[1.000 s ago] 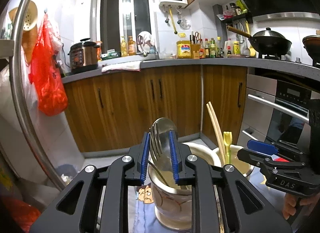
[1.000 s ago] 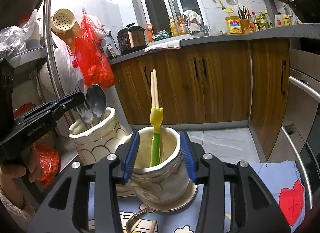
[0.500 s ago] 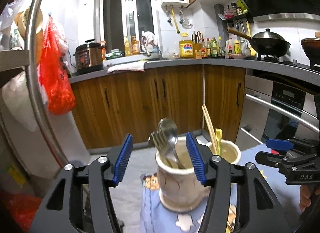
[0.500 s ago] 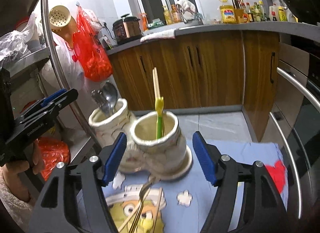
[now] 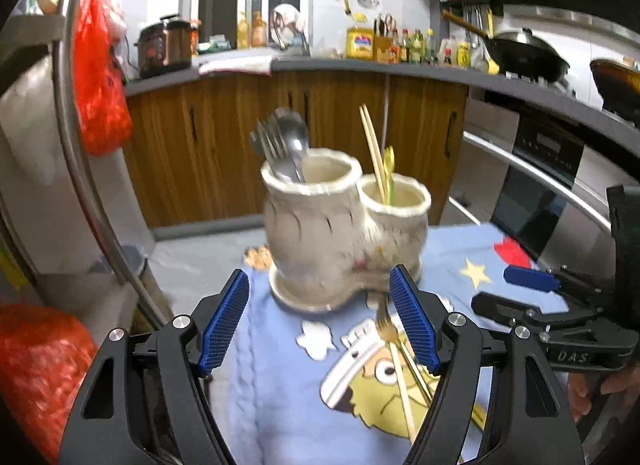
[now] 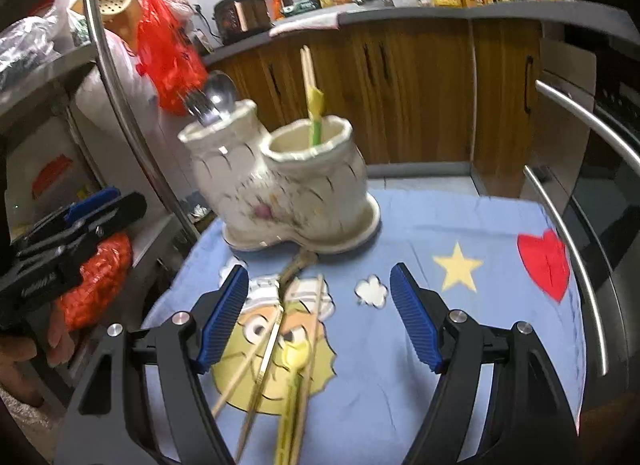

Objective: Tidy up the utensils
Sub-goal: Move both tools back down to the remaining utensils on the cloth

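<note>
A cream ceramic twin-cup utensil holder stands at the far end of a blue cartoon cloth. Its left cup holds a steel spoon and fork. Its right cup holds chopsticks and a yellow-green utensil. Loose chopsticks, a gold fork and a yellow utensil lie on the cloth in front. My left gripper hovers short of the holder, jaws opening, nothing between them. My right gripper hangs above the loose utensils, jaws opening and empty.
A curved metal rack pole and red bags stand at the left. An oven front with bar handles flanks the cloth's right edge. Wooden cabinets and a cluttered counter run behind. A hand holds the left gripper.
Both grippers pulled back from the holder's cups and their jaws spread wide. The spoon and fork stay in the left cup. The loose utensils on the cloth came into view.
</note>
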